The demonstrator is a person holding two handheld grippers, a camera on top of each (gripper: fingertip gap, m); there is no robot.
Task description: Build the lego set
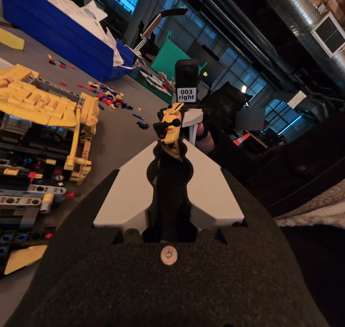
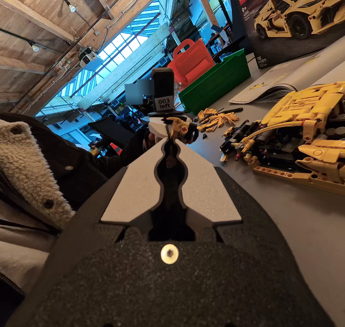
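Both grippers show pale grey wedge fingers (image 1: 130,192) on speckled black bodies, a silver screw (image 2: 169,253) just behind the fingers. Left of that screw, a dark jacket (image 2: 78,164) with cream fleece lining (image 2: 24,161).

The yellow car model (image 1: 46,112) runs off the left edge in the left wrist view and off the right edge in the right wrist view; the loose pieces (image 1: 110,95) on the counter (image 1: 121,131) blur together; the set box (image 2: 291,19) is cropped at top and right.
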